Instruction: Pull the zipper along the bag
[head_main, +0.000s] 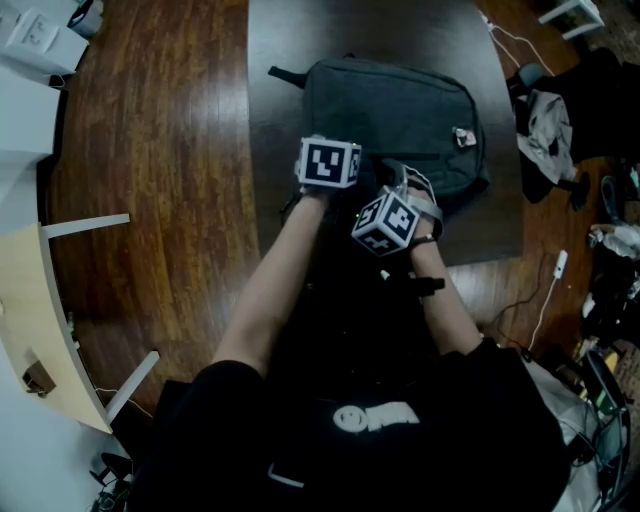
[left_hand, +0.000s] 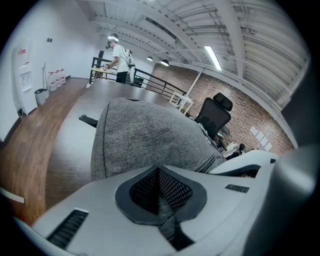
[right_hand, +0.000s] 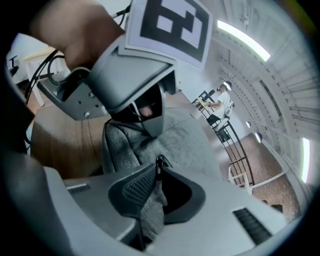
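Observation:
A grey backpack (head_main: 400, 105) lies flat on the dark table (head_main: 285, 60). Both grippers work at its near edge. My left gripper (head_main: 335, 172) is shut on a pinch of the bag's grey fabric (left_hand: 145, 135), and a strip of cloth runs down between its pads (left_hand: 172, 187). My right gripper (head_main: 400, 205) is just to the right of it. In the right gripper view the black zipper pull (right_hand: 160, 162) sits at the jaw tips, with a fold of grey fabric (right_hand: 150, 210) caught between the jaws. The left gripper (right_hand: 142, 117) shows just ahead, pinching the bag.
Wood floor surrounds the table. A dark chair draped with clothes (head_main: 548, 130) stands at the right, with cables (head_main: 545, 300) on the floor. A white desk (head_main: 45, 320) is at the left. Far off are a person (left_hand: 119, 56), a railing and an office chair (left_hand: 216, 112).

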